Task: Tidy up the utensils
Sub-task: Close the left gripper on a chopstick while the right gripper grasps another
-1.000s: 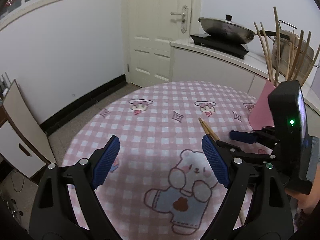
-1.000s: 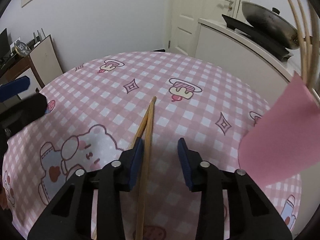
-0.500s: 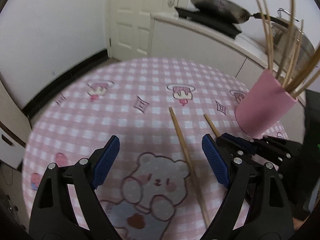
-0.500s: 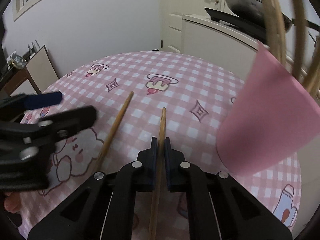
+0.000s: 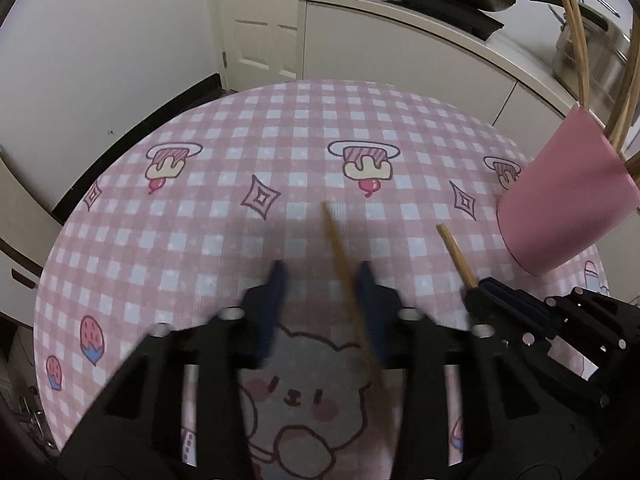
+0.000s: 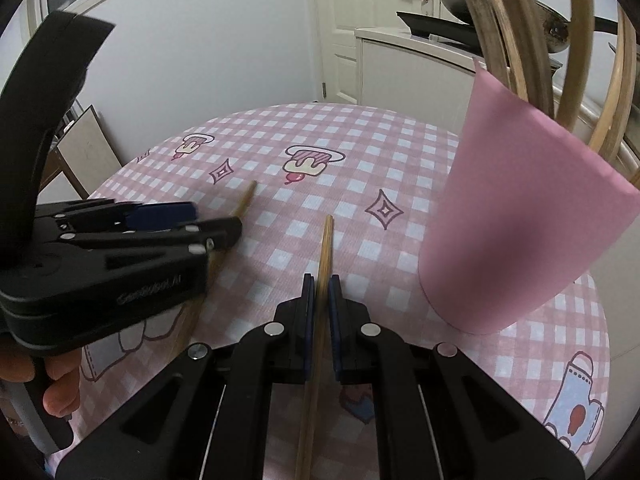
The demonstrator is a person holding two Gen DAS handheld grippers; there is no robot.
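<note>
Several chopsticks already stood in the pink cup (image 6: 520, 216). Left of it, on the desk (image 6: 360, 152), the right tool (image 6: 319, 292) clenched one chopstick (image 6: 326, 240); the left tool (image 5: 320, 280), just closing, straddled another chopstick (image 5: 340, 248), grip unclear. Both remained to be stowed.

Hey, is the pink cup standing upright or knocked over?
Upright. The pink cup sits base down on the checked tablecloth, with chopsticks sticking up out of its open top.

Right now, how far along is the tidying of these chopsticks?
Done: several chopsticks already stand in the pink cup. In hand: the right gripper is clamped on one chopstick; the left gripper has just been closing around the other, still apart. Left: lifting both into the cup.
</note>
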